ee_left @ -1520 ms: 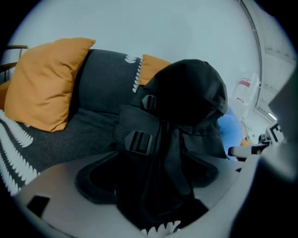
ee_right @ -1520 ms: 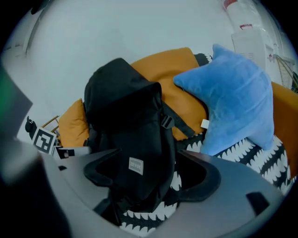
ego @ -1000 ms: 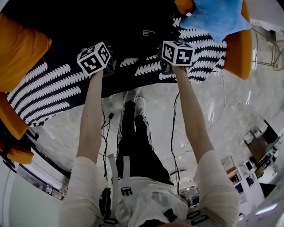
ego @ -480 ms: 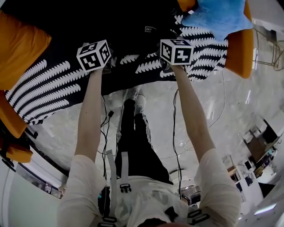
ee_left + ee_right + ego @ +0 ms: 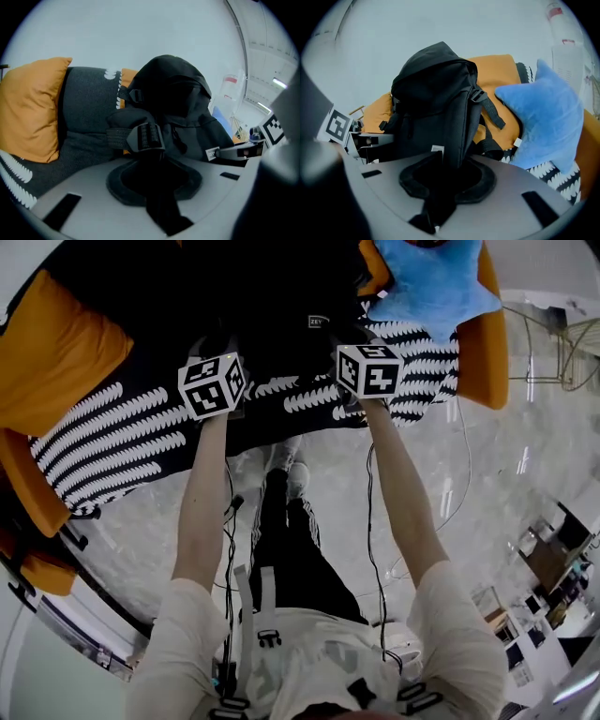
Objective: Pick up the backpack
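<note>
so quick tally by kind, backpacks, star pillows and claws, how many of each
black fabric backpack: 1
blue plush star-shaped pillow: 1
handheld claws: 2, left claw and right claw, both just closing with backpack fabric between the jaws
total: 4

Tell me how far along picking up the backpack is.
Done: both tools' jaws have just been closing; the left tool and right tool each clamp dark fabric of the black backpack. In hand: the bag is held upright between them, near the orange cushion. Left: lifting it clear of the sofa; whether its base is already off the seat isn't visible.
</note>
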Tool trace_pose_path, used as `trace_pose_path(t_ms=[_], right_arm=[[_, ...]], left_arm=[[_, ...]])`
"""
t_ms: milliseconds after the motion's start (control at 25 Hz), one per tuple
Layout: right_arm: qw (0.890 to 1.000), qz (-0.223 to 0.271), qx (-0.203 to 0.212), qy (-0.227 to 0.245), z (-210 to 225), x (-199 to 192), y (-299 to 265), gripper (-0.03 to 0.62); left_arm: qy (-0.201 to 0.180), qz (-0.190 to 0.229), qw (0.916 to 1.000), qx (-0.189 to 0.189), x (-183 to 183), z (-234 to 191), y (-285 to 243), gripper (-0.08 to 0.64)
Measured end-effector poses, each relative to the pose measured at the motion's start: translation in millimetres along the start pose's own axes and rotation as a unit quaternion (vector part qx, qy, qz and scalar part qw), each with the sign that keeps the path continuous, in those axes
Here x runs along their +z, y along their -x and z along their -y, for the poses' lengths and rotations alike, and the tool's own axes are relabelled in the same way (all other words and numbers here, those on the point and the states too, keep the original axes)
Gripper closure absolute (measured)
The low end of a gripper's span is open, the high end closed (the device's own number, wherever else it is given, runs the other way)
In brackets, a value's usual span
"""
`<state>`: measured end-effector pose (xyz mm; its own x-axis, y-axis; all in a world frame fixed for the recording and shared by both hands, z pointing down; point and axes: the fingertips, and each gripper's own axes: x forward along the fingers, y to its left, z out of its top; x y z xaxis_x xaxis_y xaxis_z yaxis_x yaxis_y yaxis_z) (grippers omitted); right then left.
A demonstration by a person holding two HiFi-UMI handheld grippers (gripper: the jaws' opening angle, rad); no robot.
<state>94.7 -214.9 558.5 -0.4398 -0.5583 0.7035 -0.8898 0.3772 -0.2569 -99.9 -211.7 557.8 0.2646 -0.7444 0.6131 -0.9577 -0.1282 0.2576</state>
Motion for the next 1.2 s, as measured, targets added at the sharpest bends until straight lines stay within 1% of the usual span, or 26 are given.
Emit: trace_pose_path(t_ms=[160, 400, 560, 760, 880, 1040, 1200], right_arm=[[1.000, 0.028, -0.002, 0.005, -12, 44, 36, 0.500], [0.996, 0.090, -0.014, 0.022, -43, 132, 103, 0.503], [0.990, 0.138, -0.019, 0.038, -74, 188, 169, 0.503], [0.980, 0.192, -0.021, 0.053, -120, 232, 259, 0.502], [0.974, 0.218, -0.014, 0.060, -145, 240, 314, 0.500], [0.967, 0.242, -0.008, 0.078, -179, 226, 377, 0.500], [0.964, 0.253, 0.007, 0.084, -202, 212, 421, 0.499]], left_arm=[[-0.002, 0.032, 0.9995, 0.006, 48, 12, 31, 0.476], [-0.021, 0.100, 0.9946, 0.019, 147, 30, 99, 0.486], [-0.050, 0.152, 0.9868, 0.025, 215, 51, 166, 0.489], [-0.088, 0.208, 0.9735, 0.038, 276, 82, 265, 0.491], [-0.101, 0.232, 0.9664, 0.046, 290, 103, 327, 0.491], [-0.101, 0.255, 0.9598, 0.060, 278, 123, 404, 0.491], [-0.108, 0.269, 0.9547, 0.066, 269, 137, 454, 0.492]])
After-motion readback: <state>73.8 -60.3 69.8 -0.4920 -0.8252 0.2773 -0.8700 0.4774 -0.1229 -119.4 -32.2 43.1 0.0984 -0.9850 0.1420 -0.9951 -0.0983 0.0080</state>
